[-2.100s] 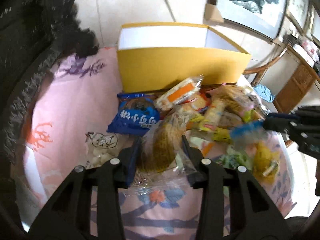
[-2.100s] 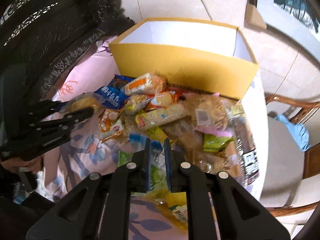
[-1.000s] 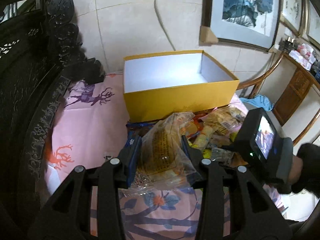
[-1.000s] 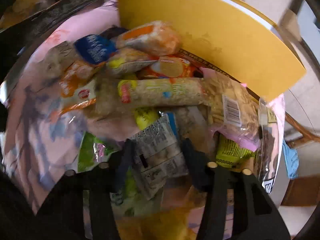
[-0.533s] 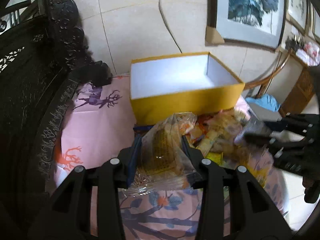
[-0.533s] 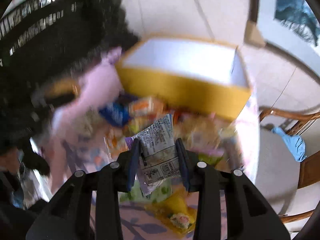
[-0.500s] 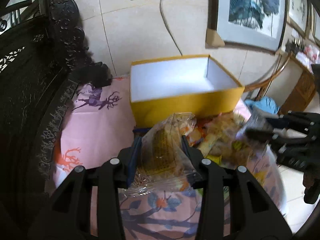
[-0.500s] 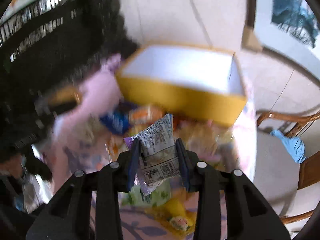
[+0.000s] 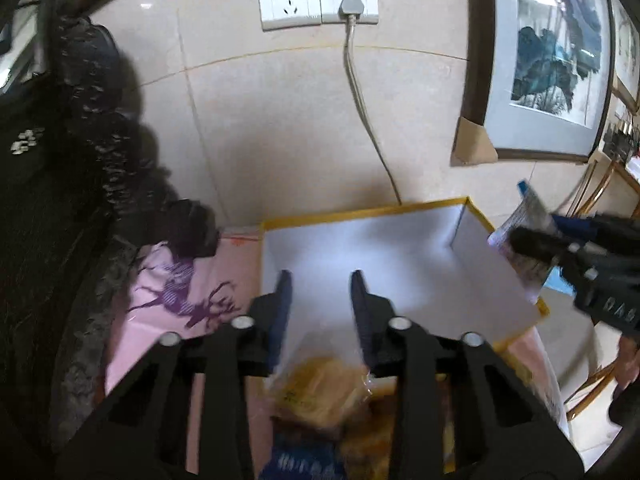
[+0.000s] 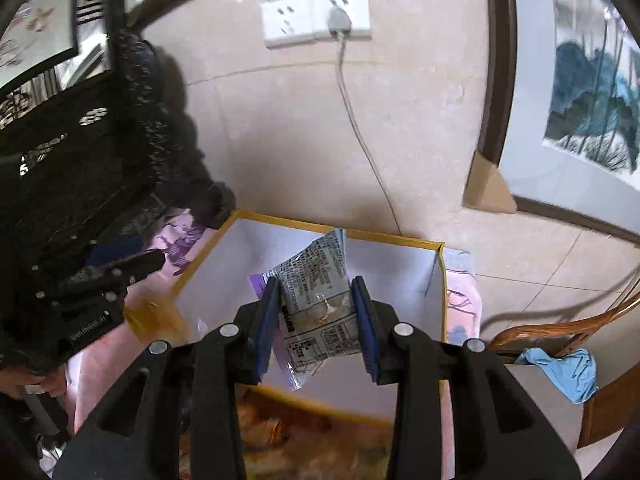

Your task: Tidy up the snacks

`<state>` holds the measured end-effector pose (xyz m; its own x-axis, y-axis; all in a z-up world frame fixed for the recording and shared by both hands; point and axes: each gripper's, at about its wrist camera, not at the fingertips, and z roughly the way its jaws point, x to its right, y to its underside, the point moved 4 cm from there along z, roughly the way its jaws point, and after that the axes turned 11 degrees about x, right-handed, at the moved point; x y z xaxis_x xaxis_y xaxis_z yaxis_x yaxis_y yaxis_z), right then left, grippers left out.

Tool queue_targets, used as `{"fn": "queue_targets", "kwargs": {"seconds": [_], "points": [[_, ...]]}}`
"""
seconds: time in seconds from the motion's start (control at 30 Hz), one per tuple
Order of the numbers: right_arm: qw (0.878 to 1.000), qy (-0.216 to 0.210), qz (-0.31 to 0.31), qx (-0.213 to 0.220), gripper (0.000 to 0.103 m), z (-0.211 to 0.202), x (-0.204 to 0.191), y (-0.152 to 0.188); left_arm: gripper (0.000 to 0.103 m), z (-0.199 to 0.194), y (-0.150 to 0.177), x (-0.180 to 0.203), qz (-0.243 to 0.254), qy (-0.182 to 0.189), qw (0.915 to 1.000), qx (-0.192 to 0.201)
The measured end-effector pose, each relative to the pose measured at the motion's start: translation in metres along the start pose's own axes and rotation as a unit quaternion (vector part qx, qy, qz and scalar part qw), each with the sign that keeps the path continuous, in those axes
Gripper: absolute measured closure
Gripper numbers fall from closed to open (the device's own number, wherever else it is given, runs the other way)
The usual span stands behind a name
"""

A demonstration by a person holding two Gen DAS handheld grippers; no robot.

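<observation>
A yellow box [image 9: 372,210] with a white inside [image 10: 248,256] stands against the wall. My left gripper [image 9: 320,276] is open over its near-left part; a blurred clear bag of golden snack [image 9: 320,392] shows below the fingers, no longer between them. In the right wrist view the left gripper [image 10: 156,258] is at the box's left rim. My right gripper [image 10: 314,284] is shut on a grey printed snack packet [image 10: 316,296] and holds it over the box. The left wrist view shows this packet [image 9: 520,224] at the box's right rim.
A pile of snacks [image 10: 304,440] lies on the pink tablecloth [image 9: 176,292] in front of the box. A dark carved chair [image 9: 60,200] is at the left. A wall socket with cable [image 9: 348,0] and a framed picture [image 9: 540,60] are behind. A wooden chair with a blue cloth [image 10: 560,368] is at the right.
Both grippers moved forward over the box. My left gripper opened and let go of the golden snack bag. My right gripper still holds the grey packet.
</observation>
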<state>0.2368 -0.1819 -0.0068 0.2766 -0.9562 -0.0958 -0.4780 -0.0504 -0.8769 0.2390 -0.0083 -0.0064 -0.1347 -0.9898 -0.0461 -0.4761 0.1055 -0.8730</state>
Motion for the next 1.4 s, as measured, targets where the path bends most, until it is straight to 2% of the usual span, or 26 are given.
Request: {"fn": "queue_targets", "kwargs": {"seconds": [0.17,0.23,0.27,0.3,0.33,0.37,0.43,0.57,0.67,0.77,0.87,0.97,1.07,1.13,1.23,1.33,1.4], "points": [[1.0,0.001,0.025,-0.006,0.066,0.029,0.021,0.008,0.09,0.044,0.005,0.005,0.002,0.014,0.9996,-0.025],[0.999,0.031,-0.005,0.004,0.06,0.033,0.021,0.01,0.089,0.052,0.007,0.006,-0.008,0.021,0.9996,-0.018],[0.999,0.039,-0.018,-0.012,0.021,0.039,0.019,0.013,0.041,0.056,0.01,0.008,-0.005,0.014,0.9996,-0.023],[0.999,0.035,-0.011,-0.016,0.001,0.041,0.019,0.015,0.002,0.057,0.013,0.009,-0.001,0.001,0.9995,-0.033],[0.999,0.033,0.003,-0.018,0.001,0.044,0.022,0.018,0.002,0.057,0.016,0.008,0.006,-0.038,0.9989,-0.027],[0.999,0.037,0.008,-0.027,0.001,0.047,0.023,0.02,0.002,0.056,0.02,0.008,0.01,-0.044,0.9988,-0.017],[0.998,0.049,0.006,-0.031,0.001,0.048,0.024,0.024,0.002,0.056,0.026,0.012,0.018,-0.028,0.9991,-0.027],[0.999,0.039,0.018,-0.028,0.001,0.028,0.019,0.026,0.002,0.047,0.036,0.008,0.021,-0.036,0.9985,-0.036],[0.998,0.043,0.026,-0.029,0.001,-0.002,0.019,0.032,0.002,0.025,0.046,-0.002,0.019,-0.041,0.9979,-0.047],[0.996,0.056,0.006,-0.076,0.001,-0.028,0.016,0.067,0.002,-0.006,0.07,-0.019,0.028,-0.044,0.997,-0.057],[0.991,0.055,-0.017,-0.121,0.001,-0.035,0.011,0.11,0.002,-0.028,0.105,-0.027,0.03,-0.026,0.9968,-0.068],[0.985,0.058,-0.033,-0.161,0.001,-0.034,0.013,0.158,0.002,-0.037,0.143,-0.032,0.008,-0.003,0.9949,-0.1],[0.981,0.059,-0.028,-0.183,0.001,-0.026,0.012,0.182,0.002,-0.044,0.168,-0.021,-0.026,0.063,0.9923,-0.103],[0.983,0.051,-0.04,-0.172,0.001,-0.017,0.005,0.182,0.002,-0.042,0.168,-0.006,-0.009,0.083,0.9919,-0.096],[0.976,0.097,-0.067,-0.181,0.001,0.004,0.012,0.189,0.002,-0.034,0.155,0.022,0.039,0.108,0.9916,-0.061],[0.977,0.107,-0.038,-0.178,0.001,-0.005,0.035,0.19,0.002,-0.014,0.15,0.045,0.08,0.126,0.9873,-0.055],[0.98,0.108,-0.002,-0.169,0.001,-0.023,0.06,0.189,0.002,0.001,0.153,0.054,0.101,0.128,0.9839,-0.072]]}}
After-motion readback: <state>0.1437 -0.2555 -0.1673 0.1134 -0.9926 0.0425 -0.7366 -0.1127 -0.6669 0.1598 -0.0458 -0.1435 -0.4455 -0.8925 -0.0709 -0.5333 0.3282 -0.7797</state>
